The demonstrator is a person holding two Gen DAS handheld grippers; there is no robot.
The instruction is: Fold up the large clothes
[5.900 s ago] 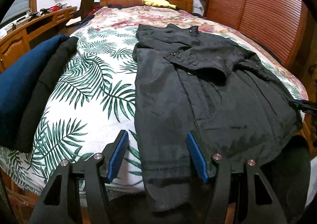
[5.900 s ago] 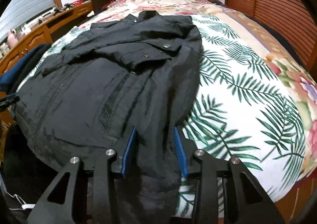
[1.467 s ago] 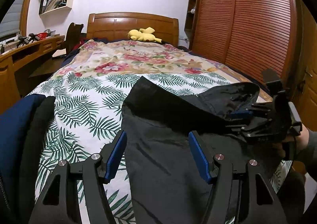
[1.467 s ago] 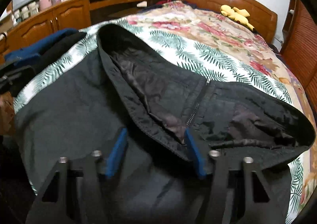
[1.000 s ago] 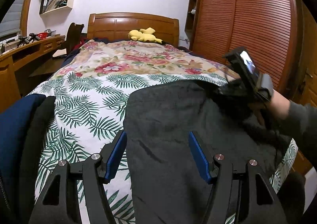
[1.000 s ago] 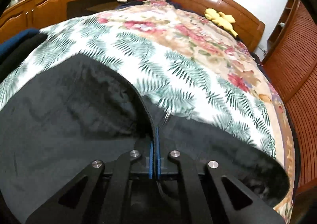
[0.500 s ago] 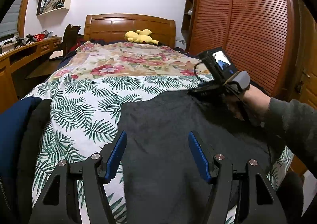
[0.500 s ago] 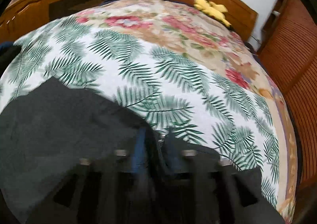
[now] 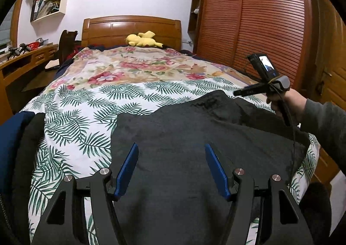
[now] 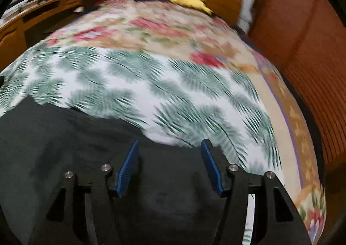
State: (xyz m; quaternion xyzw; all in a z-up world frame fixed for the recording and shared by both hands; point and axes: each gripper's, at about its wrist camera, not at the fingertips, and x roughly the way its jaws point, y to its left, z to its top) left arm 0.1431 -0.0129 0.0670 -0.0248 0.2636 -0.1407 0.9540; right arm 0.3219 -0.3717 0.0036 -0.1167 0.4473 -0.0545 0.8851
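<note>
A black jacket (image 9: 194, 136) lies folded over on the near part of the bed, its smooth back side up. My left gripper (image 9: 170, 147) is open and empty, hovering over the jacket's near middle. My right gripper (image 10: 169, 143) is open and empty above the jacket's far edge (image 10: 97, 136). In the left wrist view the right gripper (image 9: 236, 93) hangs just above the jacket's far right corner, held by a hand in a grey sleeve.
The bed has a palm-leaf sheet (image 9: 86, 115) and a floral blanket (image 9: 129, 67). A yellow plush toy (image 9: 141, 39) lies by the headboard. Folded blue and black clothes (image 9: 19, 136) sit at the left. A wooden desk (image 9: 21, 61) stands left, a slatted wardrobe (image 9: 259, 17) right.
The right gripper carried the jacket's edge forward across the bed, laid it down, opened and lifted off. The jacket went from spread out to folded over. My left gripper barely moved.
</note>
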